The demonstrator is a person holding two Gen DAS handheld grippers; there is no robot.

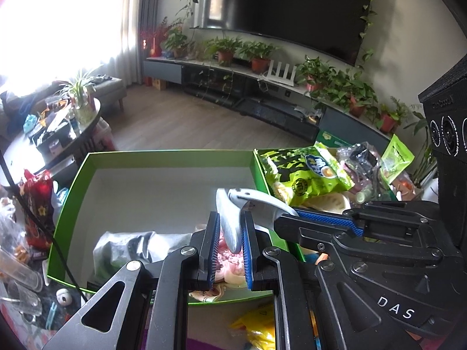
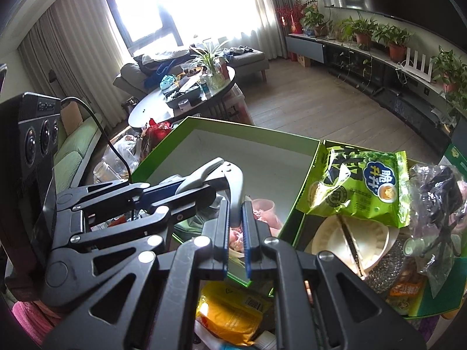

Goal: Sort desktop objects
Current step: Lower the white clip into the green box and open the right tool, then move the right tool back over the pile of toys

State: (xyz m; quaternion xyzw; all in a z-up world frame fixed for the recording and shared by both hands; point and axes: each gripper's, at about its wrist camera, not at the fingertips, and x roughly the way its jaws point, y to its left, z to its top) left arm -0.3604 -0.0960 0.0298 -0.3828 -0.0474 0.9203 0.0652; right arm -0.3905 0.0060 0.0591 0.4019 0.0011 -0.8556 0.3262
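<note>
Both my grippers, left (image 1: 230, 248) and right (image 2: 235, 230), are clamped on one grey two-handled tool (image 1: 233, 218), mid-frame. Left green box (image 1: 73, 183) is nearly bare; right box (image 2: 432, 309) is crammed with snack bags (image 2: 362, 186).

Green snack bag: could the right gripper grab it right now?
Probably not: the right gripper is shut on the grey tool. The green snack bag lies uncovered, so once freed, the way looks clear.

Glossy plastic snack bag (image 2: 359, 186); matt cardboard box (image 2: 233, 128).
</note>
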